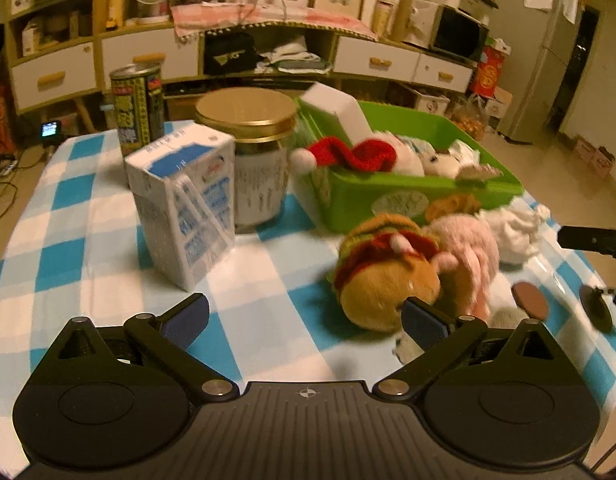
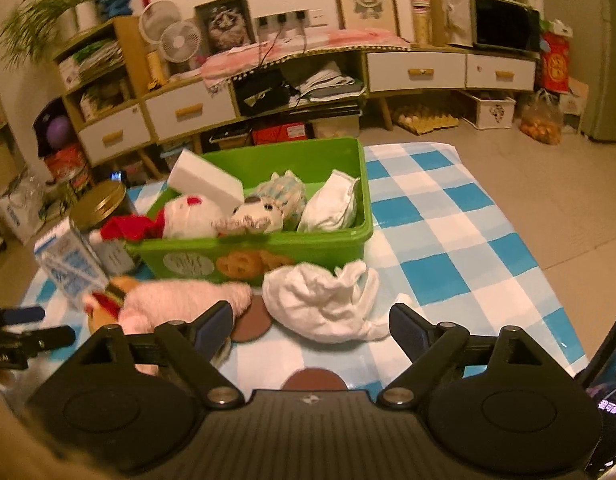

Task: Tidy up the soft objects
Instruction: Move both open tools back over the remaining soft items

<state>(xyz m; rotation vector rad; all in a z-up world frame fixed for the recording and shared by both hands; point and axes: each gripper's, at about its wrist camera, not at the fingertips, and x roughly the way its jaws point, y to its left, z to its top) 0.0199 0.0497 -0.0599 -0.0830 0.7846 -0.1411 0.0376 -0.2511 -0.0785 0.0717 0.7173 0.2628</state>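
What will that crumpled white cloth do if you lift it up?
The white cloth would probably droop and unfold, since it lies in loose folds with a trailing tail. It looks light, so it likely won't roll or tip, though a dangling end might drag across the checked tablecloth.

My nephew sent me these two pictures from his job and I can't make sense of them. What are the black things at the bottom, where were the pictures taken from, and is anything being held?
The black things are hand-held grabbers, one in each of a person's hands, each with a camera looking out along its two jaws. One picture is from the left gripper, the other from the right gripper.

Both sets of jaws stand open, nothing held.

On the checked tablecloth stand a green bin already holding plush toys, a milk carton, a gold-lidded jar and a can. In front of the bin lie a burger plush, a pink plush and a white cloth.
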